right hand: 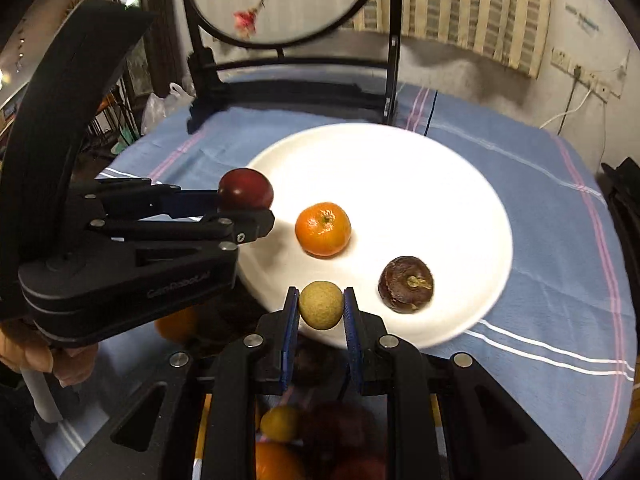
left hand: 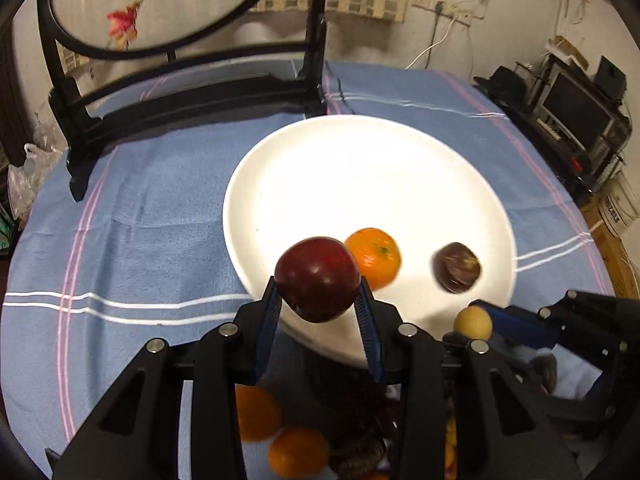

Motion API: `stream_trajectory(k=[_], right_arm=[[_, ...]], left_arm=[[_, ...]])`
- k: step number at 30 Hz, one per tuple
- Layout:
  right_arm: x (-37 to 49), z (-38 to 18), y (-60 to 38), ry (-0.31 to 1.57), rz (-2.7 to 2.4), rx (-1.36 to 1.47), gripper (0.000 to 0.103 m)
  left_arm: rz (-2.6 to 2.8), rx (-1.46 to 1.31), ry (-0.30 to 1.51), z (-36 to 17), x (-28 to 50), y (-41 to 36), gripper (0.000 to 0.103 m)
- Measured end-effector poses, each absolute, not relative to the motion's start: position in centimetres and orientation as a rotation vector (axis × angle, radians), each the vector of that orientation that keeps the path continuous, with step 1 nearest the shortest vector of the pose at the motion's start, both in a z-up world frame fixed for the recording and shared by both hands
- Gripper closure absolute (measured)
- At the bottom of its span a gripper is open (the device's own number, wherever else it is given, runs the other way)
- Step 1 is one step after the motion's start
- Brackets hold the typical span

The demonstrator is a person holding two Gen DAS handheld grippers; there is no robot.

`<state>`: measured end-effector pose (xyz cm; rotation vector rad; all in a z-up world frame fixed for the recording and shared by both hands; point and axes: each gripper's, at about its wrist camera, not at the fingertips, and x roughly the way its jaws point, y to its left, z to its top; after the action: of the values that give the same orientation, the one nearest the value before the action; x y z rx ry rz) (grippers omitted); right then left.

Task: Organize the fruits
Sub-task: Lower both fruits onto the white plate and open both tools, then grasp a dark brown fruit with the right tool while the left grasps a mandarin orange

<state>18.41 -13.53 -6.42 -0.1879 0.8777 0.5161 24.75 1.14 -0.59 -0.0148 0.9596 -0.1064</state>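
My left gripper [left hand: 318,300] is shut on a dark red apple [left hand: 318,278] and holds it over the near-left rim of a white plate [left hand: 340,168]. It shows from the side in the right wrist view [right hand: 256,210] with the apple [right hand: 245,189]. My right gripper [right hand: 321,312] is shut on a small yellow-green round fruit [right hand: 321,305] over the plate's [right hand: 400,168] near edge; that fruit also shows in the left wrist view [left hand: 473,322]. An orange mandarin [right hand: 323,229] and a dark brown fruit [right hand: 406,284] lie on the plate.
A blue striped cloth [left hand: 140,220] covers the round table. A black stand with a round painted screen [right hand: 280,0] stands at the back. More oranges [left hand: 296,452] and dark fruits lie below the grippers, mostly hidden. Shelving with electronics [left hand: 576,120] stands at the right.
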Motion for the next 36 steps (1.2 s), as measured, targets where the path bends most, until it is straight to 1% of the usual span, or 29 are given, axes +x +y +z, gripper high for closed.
stream_trajectory(k=[2,3,4,5,7,12,16,20,28,36], right_arm=[[19.0,-7.0,-13.1,0.894,0.516,-0.178,0.08],[19.2,-7.1,-13.0,0.892,0.518,-0.172,0.075],[19.3,-7.1,-13.1,0.884,0.511,-0.164,0.061],[19.2,-6.8,-13.5,0.861,0.488,-0.145,0.057],[18.7,-6.6,-14.2,0.852,0.487,-0.127,0.057],[16.0,-5.3,-17.1,0.811,0.476,-0.107,0.057],[13.4,-5.5,-19.5,0.813,0.461,-0.094,0.056],[10.4,-6.4,-21.6,0.826,0.428,-0.097,0.053],[6.1,-8.0,-23.5,0.856,0.417,-0.103,0.053],[4.9,-9.2,-24.6,0.885,0.375,-0.14,0.053]], left_arm=[[-0.093,-0.026,0.973,-1.3,25.5,1.3,0.065],[-0.085,-0.036,0.975,-1.5,25.6,1.4,0.062],[-0.083,-0.055,0.957,-1.3,25.7,1.5,0.048],[-0.08,-0.068,0.917,-0.7,25.3,1.6,0.03],[-0.063,-0.072,0.84,0.5,23.8,1.7,0.021],[-0.074,-0.034,0.801,2.3,20.5,1.6,0.021],[-0.083,-0.03,0.813,2.6,17.4,1.7,0.02],[-0.086,-0.032,0.829,1.7,14.2,1.9,0.019],[-0.089,-0.051,0.865,0.0,8.5,2.4,0.018],[-0.109,-0.054,0.88,-0.9,6.1,2.2,0.016]])
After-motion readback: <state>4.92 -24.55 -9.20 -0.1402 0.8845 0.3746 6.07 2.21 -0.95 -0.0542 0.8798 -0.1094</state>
